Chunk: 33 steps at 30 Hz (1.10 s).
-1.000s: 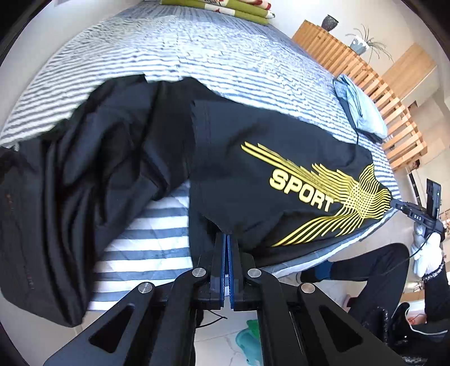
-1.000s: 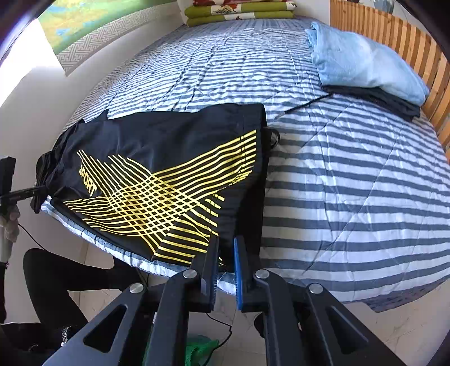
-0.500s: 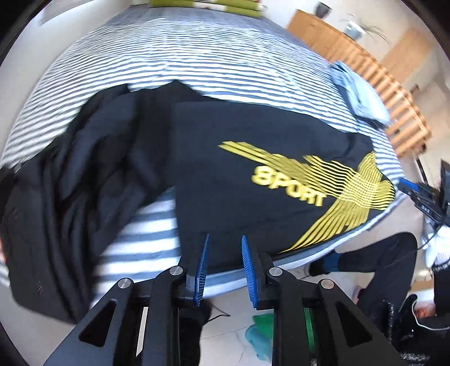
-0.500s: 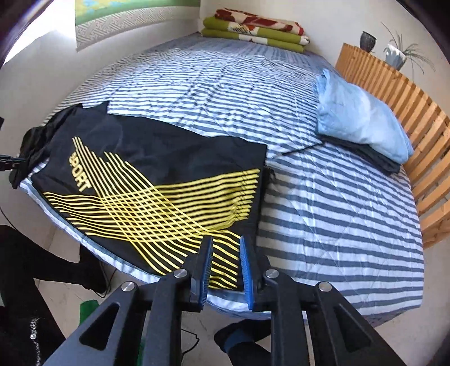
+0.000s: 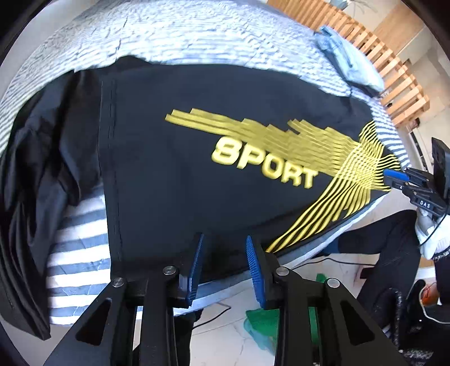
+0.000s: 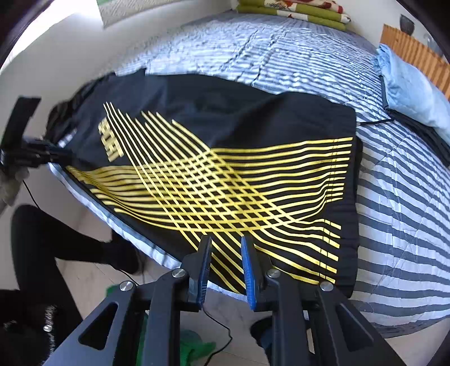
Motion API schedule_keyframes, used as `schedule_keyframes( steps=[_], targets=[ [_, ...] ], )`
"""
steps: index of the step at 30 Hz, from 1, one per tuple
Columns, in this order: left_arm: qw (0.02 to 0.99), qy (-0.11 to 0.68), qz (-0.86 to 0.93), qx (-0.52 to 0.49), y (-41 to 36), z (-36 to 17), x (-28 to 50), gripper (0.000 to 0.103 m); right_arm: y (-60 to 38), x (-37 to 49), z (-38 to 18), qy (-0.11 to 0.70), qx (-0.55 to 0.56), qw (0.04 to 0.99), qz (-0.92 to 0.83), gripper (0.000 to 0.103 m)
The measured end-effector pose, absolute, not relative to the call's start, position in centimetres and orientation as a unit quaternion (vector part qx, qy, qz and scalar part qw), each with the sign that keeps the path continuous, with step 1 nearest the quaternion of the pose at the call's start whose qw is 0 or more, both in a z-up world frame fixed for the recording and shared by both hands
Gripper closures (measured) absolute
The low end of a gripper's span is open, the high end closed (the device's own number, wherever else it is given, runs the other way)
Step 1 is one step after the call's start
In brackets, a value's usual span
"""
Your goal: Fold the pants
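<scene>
Black sport pants (image 5: 174, 157) with yellow stripes and the word SPORT lie flat along the near edge of the striped bed; in the right wrist view the same pants (image 6: 225, 174) show their yellow lattice print. My left gripper (image 5: 223, 242) hangs open just above the pants' near edge, nothing between its blue pads. My right gripper (image 6: 223, 242) is open too, over the striped end of the pants. Each gripper shows in the other's view: the right gripper (image 5: 405, 180) at the far right, the left gripper (image 6: 42, 154) at the far left.
A heap of other black clothes (image 5: 36, 169) lies left of the pants. A folded light-blue garment (image 6: 413, 87) sits on the bed (image 6: 281, 50) by the wooden slatted headboard (image 5: 393, 78). Folded blankets (image 6: 295, 11) lie at the far end. A person's dark-trousered legs (image 5: 393, 239) stand by the bed edge.
Both grippers have let go of the pants' near edge and opened. Both have pulled back and now hover over the flat pants.
</scene>
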State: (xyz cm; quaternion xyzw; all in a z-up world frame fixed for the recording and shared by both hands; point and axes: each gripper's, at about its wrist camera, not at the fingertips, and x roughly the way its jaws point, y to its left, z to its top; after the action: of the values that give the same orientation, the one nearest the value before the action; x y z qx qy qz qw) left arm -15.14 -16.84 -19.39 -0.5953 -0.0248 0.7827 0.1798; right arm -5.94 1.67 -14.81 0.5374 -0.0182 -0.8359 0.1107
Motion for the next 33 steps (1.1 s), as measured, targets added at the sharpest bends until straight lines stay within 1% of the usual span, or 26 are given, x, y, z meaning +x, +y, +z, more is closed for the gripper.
schedule_keyframes(
  steps=[2,5,7,8,11,14,16,19,20,22,23,24,25,27,29,31,33],
  targets=[
    [0.190,-0.018,0.794,-0.578,-15.7,-17.7,-15.7,0.068,3.2,-5.8,-13.2,-0.042,0.516,0.103,-0.849,0.077],
    [0.216,-0.021,0.799,-0.560,-12.8,-16.6,-17.9,0.067,5.4,-6.7,-11.6,-0.041,0.493,0.063,-0.867,0.077],
    [0.235,-0.026,0.798,-0.554,-10.6,-16.6,-19.2,0.067,7.2,-8.1,-11.1,-0.069,0.485,0.047,-0.871,0.077],
    [0.244,-0.026,0.796,-0.553,-8.3,-16.9,-20.1,0.067,7.9,-8.9,-10.9,-0.083,0.481,0.043,-0.872,0.077],
    [0.269,-0.023,0.786,-0.556,-4.2,-18.1,-21.4,0.067,8.3,-11.9,-10.3,-0.094,0.468,0.043,-0.878,0.077],
    [0.280,-0.023,0.773,-0.569,-1.6,-19.9,-21.8,0.067,7.3,-14.8,-10.1,-0.095,0.462,0.070,-0.879,0.077],
    [0.278,-0.017,0.765,-0.580,-0.6,-21.3,-21.6,0.067,7.1,-16.9,-11.2,-0.085,0.477,0.076,-0.872,0.076],
    [0.282,-0.012,0.764,-0.580,-0.7,-22.6,-20.8,0.066,8.1,-18.4,-14.9,-0.048,0.536,0.027,-0.843,0.077],
    [0.283,-0.014,0.763,-0.581,-1.0,-22.4,-20.4,0.064,9.2,-18.2,-16.0,-0.049,0.554,0.023,-0.831,0.083],
    [0.264,-0.022,0.775,-0.574,-1.9,-21.8,-19.6,0.062,10.6,-17.2,-16.7,-0.060,0.565,0.044,-0.822,0.084],
    [0.257,-0.025,0.781,-0.568,-2.3,-21.4,-19.2,0.061,10.8,-16.8,-16.1,-0.057,0.568,0.048,-0.820,0.084],
    [0.247,-0.028,0.789,-0.562,-2.8,-20.9,-18.6,0.061,10.7,-16.4,-15.3,-0.056,0.568,0.056,-0.819,0.078],
    [0.240,-0.034,0.795,-0.556,-3.2,-20.5,-18.0,0.061,10.5,-16.2,-14.3,-0.053,0.561,0.068,-0.823,0.077],
    [0.229,-0.050,0.801,-0.550,-4.0,-19.9,-16.9,0.060,9.7,-16.3,-12.1,-0.027,0.544,0.090,-0.834,0.073],
    [0.224,-0.067,0.802,-0.550,-5.1,-19.5,-15.7,0.060,8.5,-17.2,-10.2,-0.004,0.531,0.104,-0.841,0.072],
    [0.215,-0.065,0.805,-0.548,-5.7,-18.9,-15.0,0.060,7.5,-18.4,-9.0,0.010,0.521,0.110,-0.846,0.072],
    [0.204,-0.062,0.812,-0.543,-6.7,-18.2,-15.2,0.060,6.9,-19.5,-8.6,0.006,0.513,0.120,-0.850,0.072]
  ],
)
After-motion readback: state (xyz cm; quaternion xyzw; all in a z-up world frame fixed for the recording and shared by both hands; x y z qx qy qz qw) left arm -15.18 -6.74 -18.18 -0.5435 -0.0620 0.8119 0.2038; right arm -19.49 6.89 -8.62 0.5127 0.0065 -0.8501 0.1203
